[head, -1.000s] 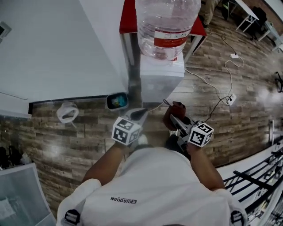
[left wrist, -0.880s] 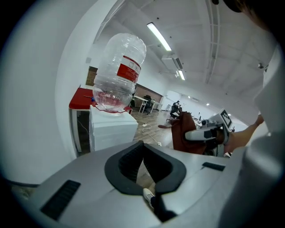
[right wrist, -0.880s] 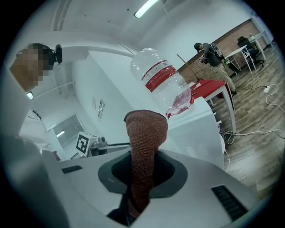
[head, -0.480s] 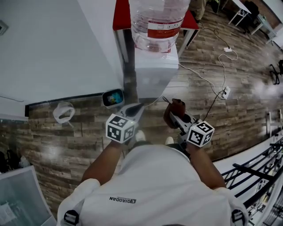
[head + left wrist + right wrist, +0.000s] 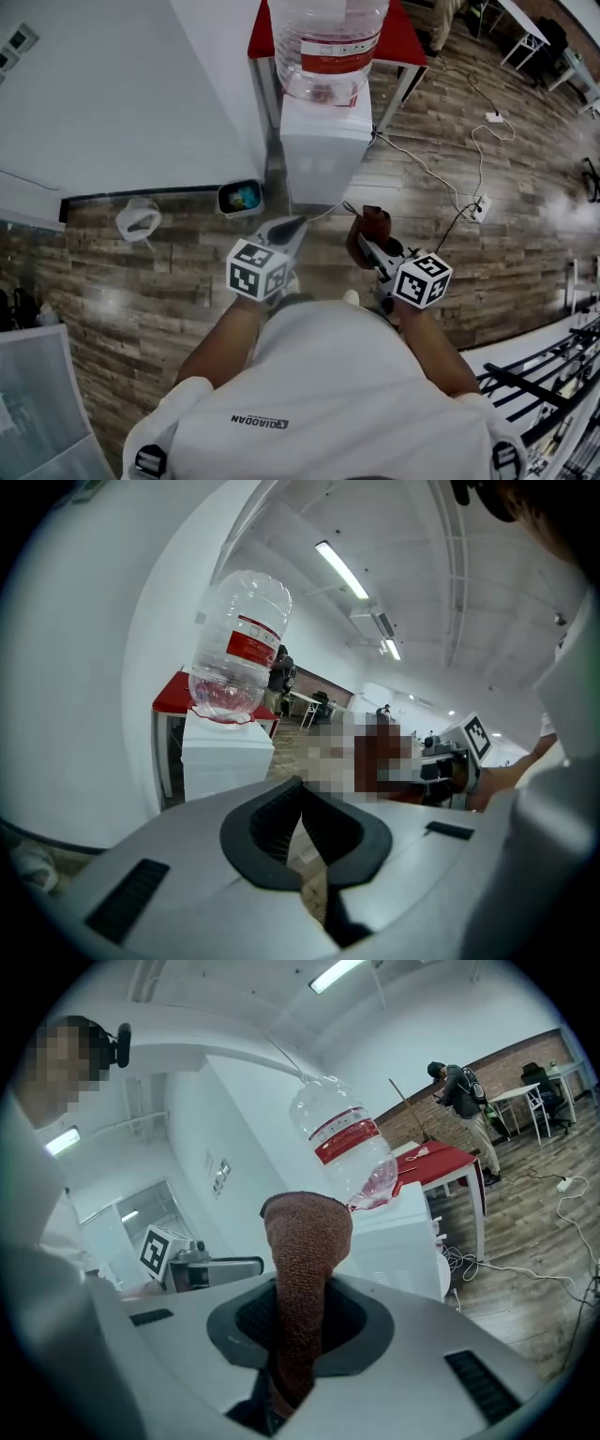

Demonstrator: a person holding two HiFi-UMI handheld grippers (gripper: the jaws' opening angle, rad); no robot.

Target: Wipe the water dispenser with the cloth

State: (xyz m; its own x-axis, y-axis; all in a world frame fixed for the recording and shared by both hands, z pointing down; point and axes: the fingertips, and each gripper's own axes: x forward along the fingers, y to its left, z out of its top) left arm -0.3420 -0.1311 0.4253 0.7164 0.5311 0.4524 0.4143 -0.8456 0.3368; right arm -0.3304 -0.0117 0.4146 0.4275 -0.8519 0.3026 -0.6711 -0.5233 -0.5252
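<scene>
The water dispenser [image 5: 323,155] sits farther off than a second ago, unwiped; the right gripper [image 5: 366,246] clenches the cloth [image 5: 305,1241], the left gripper [image 5: 292,228] closed empty.

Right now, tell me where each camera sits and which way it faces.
Head view: on the person's head, looking steeply down at the water dispenser; shows torso and forearms.
Left gripper view: rides the left hand-held gripper, looking along its shut, empty jaws toward the dispenser.
Right gripper view: rides the right hand-held gripper, looking along jaws shut on the cloth.
Shared: both gripper views show the bottle and the other hand-held gripper's marker cube.
</scene>
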